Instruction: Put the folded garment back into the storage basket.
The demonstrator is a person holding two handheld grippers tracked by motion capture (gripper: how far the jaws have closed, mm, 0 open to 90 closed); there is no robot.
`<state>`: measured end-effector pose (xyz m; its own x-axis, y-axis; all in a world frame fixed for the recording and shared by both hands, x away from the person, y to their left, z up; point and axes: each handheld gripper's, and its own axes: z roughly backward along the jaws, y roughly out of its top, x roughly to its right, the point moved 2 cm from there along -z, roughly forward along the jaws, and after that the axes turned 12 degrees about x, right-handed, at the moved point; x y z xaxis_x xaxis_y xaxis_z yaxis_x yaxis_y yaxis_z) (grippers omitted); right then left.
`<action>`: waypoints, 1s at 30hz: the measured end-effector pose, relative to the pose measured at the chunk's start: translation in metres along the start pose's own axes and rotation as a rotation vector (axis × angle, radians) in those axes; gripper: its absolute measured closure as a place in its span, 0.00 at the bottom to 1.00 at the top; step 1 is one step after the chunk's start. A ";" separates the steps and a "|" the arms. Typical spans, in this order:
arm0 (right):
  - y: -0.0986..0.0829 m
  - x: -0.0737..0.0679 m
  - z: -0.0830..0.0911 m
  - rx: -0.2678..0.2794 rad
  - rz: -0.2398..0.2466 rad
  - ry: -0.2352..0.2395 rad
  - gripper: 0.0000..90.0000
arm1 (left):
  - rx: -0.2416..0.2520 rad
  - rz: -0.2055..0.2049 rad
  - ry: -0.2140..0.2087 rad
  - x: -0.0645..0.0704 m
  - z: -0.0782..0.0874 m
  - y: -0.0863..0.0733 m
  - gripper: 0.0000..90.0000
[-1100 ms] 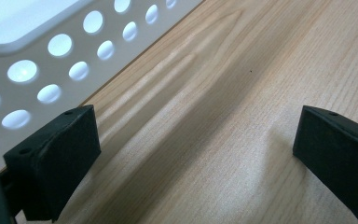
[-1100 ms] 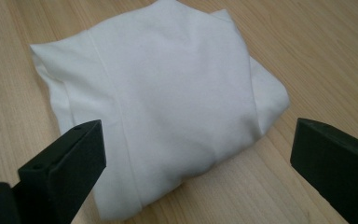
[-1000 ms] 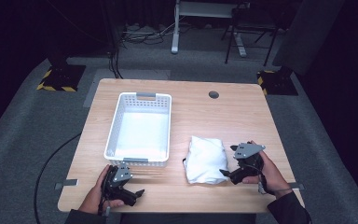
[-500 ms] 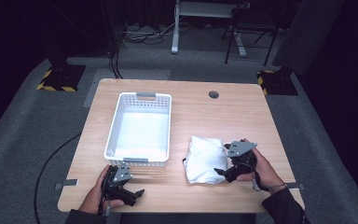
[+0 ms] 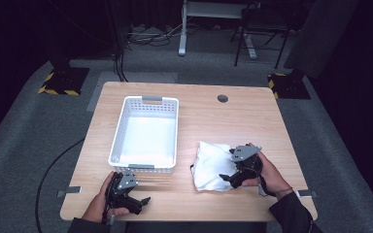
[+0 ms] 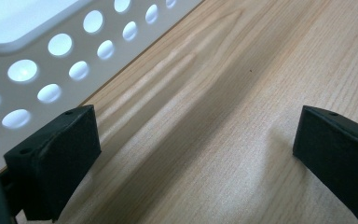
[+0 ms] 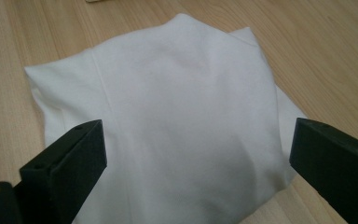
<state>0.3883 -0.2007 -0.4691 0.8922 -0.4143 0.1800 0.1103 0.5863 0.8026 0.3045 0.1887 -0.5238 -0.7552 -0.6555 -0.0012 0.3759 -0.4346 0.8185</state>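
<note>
Where the wooden table (image 5: pixel 209 121) fills the lower middle of the high view, a folded white cloth (image 5: pixel 211 165) lies flat on it, right of centre and near the front edge. Its long axis runs roughly from the upper left toward the lower right of that frame, one corner pointing up toward the far side of the table. The right gripper (image 5: pixel 229 177) sits at the cloth's right edge, held in a hand (image 5: pixel 267 170), its tips over the fabric. From the right gripper view, the cloth (image 7: pixel 168 116) spreads across the middle of the frame between the two black jaws, which stand wide apart at the lower left and lower right, clamping nothing; soft creases and a doubled layer at the right edge show here, too fine for the high view. A white perforated basket (image 5: pixel 145 133) stands left of centre, well apart from the cloth. The left gripper (image 5: pixel 141 201) rests at the lower left, just below the basket. Its own view shows the jaws apart over bare wood, with the basket's holed wall (image 6: pixel 51 51) at the upper left.
</note>
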 end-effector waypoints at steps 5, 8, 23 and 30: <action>0.002 0.001 -0.004 -0.002 -0.005 0.005 0.04 | 0.000 0.000 0.001 0.000 0.000 0.000 0.01; 0.002 0.001 -0.008 -0.004 -0.007 0.012 0.04 | 0.001 0.002 0.000 0.000 0.000 0.000 0.01; 0.003 -0.003 -0.021 -0.024 0.005 0.039 0.04 | 0.001 0.000 0.000 0.000 0.000 0.000 0.01; 0.004 -0.005 -0.025 -0.025 0.007 0.042 0.04 | 0.001 0.001 0.001 0.000 0.000 0.000 0.01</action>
<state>0.3955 -0.1789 -0.4807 0.9105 -0.3809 0.1608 0.1147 0.6062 0.7870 0.3043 0.1888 -0.5239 -0.7544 -0.6564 -0.0010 0.3761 -0.4335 0.8189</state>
